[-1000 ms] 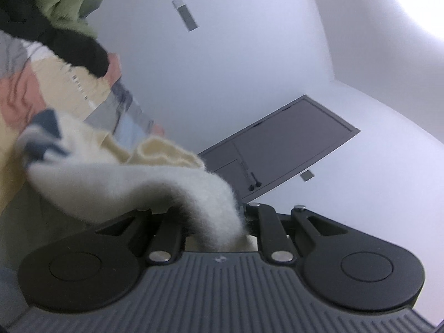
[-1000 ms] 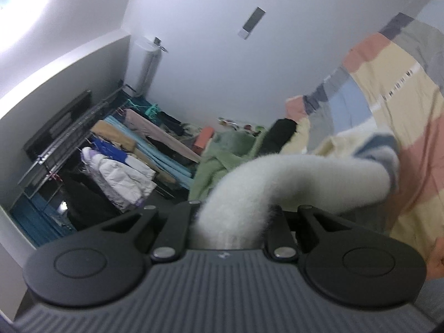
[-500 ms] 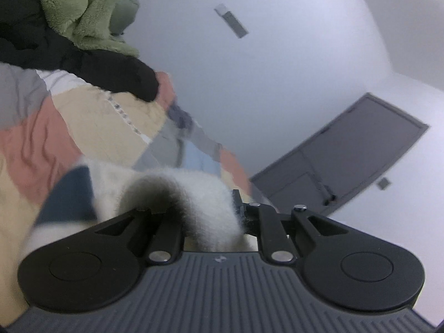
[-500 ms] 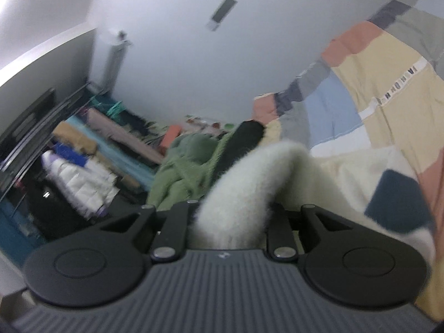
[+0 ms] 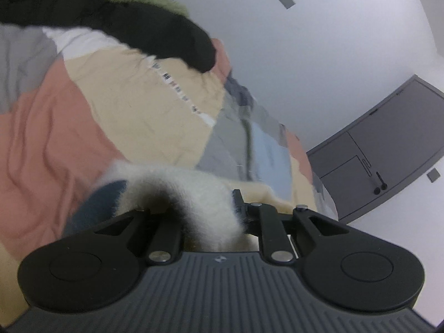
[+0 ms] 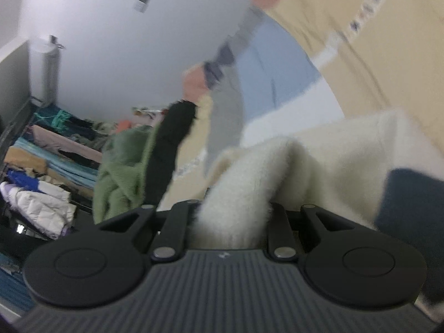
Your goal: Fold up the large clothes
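left gripper [image 5: 211, 216]: jaws pinched on a fold of the fuzzy cream sweater [image 5: 194, 191], navy patch beside it. right gripper [image 6: 230, 216]: likewise clamped on another fold of that sweater [image 6: 319, 161]. sweater: draped from both grippers down onto the patchwork quilt [image 5: 125, 105], near its lower edge in the left wrist view. black garment [image 5: 155, 25] and green fleece [image 6: 119, 166]: heaped together at the quilt's far edge. grey door [image 5: 388, 149]: in the white wall. clothes rack [image 6: 41, 166]: beyond the fleece, crowded, blurred.

Pale walls [image 5: 319, 69], grey door [image 5: 388, 149], patchwork bedcover [image 5: 133, 105], crowded clothes rack [image 6: 47, 163] beyond.
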`<move>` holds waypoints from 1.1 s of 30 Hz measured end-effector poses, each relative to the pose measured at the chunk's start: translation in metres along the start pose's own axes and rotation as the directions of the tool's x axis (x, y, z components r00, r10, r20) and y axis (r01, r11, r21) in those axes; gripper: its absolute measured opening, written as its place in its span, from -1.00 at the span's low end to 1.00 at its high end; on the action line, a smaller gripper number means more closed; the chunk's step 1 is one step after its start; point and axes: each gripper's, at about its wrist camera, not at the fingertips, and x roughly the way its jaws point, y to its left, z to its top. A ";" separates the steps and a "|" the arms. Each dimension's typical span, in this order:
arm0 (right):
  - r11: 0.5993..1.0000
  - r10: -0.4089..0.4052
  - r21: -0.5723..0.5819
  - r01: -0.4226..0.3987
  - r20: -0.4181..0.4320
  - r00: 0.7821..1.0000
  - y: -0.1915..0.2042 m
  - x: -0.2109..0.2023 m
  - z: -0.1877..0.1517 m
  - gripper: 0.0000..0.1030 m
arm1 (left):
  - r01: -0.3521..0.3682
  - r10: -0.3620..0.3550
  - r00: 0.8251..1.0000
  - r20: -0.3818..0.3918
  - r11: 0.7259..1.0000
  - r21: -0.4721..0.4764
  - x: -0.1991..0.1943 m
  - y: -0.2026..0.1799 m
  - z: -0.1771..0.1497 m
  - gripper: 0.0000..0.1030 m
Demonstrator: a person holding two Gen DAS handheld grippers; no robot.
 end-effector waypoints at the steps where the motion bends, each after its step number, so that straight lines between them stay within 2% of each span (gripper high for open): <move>1: 1.000 -0.006 0.009 0.006 -0.006 1.000 -0.003 0.007 0.001 -0.56 | -0.002 0.002 1.000 -0.012 1.000 -0.017 0.006 0.008 0.001 -0.64; 4: 1.000 -0.013 0.023 0.014 -0.018 1.000 -0.011 0.021 0.001 -0.57 | 0.004 -0.005 1.000 -0.025 0.999 -0.045 0.018 0.024 0.003 -0.64; 9: 1.000 -0.003 0.022 0.003 -0.017 1.000 -0.013 0.022 -0.002 -0.56 | 0.018 -0.018 0.999 -0.027 1.000 -0.018 0.017 0.022 0.001 -0.60; 10: 1.000 0.000 0.011 0.000 -0.015 1.000 -0.012 0.020 -0.003 -0.50 | 0.030 -0.031 0.999 -0.030 0.999 -0.017 0.012 0.020 -0.001 -0.52; 11: 1.000 0.008 0.002 -0.008 -0.013 1.000 -0.010 0.018 -0.005 -0.43 | 0.055 -0.055 0.998 -0.039 0.998 -0.017 0.009 0.020 -0.002 -0.22; 12: 1.000 0.024 -0.002 -0.024 -0.013 1.000 -0.008 0.015 -0.006 -0.23 | 0.075 -0.076 0.996 -0.045 0.997 -0.017 0.006 0.017 -0.002 0.15; 13: 0.999 0.049 -0.006 -0.049 -0.017 0.999 -0.006 0.011 -0.008 0.01 | 0.092 -0.092 0.995 -0.043 0.996 -0.009 0.000 0.013 -0.002 0.26; 14: 0.997 0.076 -0.014 -0.077 -0.016 0.997 -0.003 0.005 -0.009 0.12 | 0.086 -0.086 0.996 -0.023 0.996 0.008 -0.008 0.006 -0.003 0.35; 15: 0.994 0.105 -0.022 -0.106 -0.012 0.994 0.001 -0.001 -0.010 0.33 | 0.076 -0.076 0.997 0.000 0.997 0.028 -0.018 -0.001 -0.003 0.40; 16: 0.991 0.128 -0.029 -0.128 -0.008 0.992 0.005 -0.008 -0.012 0.40 | 0.078 -0.079 0.997 0.017 0.996 0.053 -0.029 -0.008 -0.004 0.42; 19: 0.980 0.191 -0.056 -0.191 -0.004 0.982 0.019 -0.029 -0.017 0.41 | 0.104 -0.109 0.993 0.050 0.990 0.097 -0.056 -0.022 -0.008 0.51; 21: 0.974 0.207 -0.095 -0.205 0.007 0.978 0.027 -0.046 -0.023 0.42 | 0.086 -0.094 0.994 0.059 0.988 0.130 -0.071 -0.029 -0.013 0.52; 23: 0.971 0.175 -0.171 -0.168 0.029 0.984 0.036 -0.063 -0.031 0.42 | 0.028 -0.037 0.998 0.046 0.982 0.186 -0.079 -0.035 -0.022 0.52; 25: 0.963 0.110 -0.253 -0.098 0.033 0.993 0.044 -0.071 -0.039 0.41 | -0.045 0.043 0.999 0.014 0.971 0.235 -0.079 -0.038 -0.031 0.52; 28: 0.927 -0.012 -0.373 0.030 0.052 0.999 0.055 -0.073 -0.051 0.41 | -0.138 0.146 0.989 -0.003 0.943 0.303 -0.071 -0.040 -0.040 0.52; 31: 0.858 -0.115 -0.493 0.145 0.090 0.989 0.064 -0.064 -0.062 0.41 | -0.210 0.220 0.975 0.011 0.913 0.351 -0.060 -0.039 -0.047 0.51; 33: 0.787 -0.171 -0.580 0.210 0.122 0.978 0.071 -0.053 -0.070 0.39 | -0.247 0.255 0.967 0.030 0.894 0.375 -0.055 -0.037 -0.049 0.51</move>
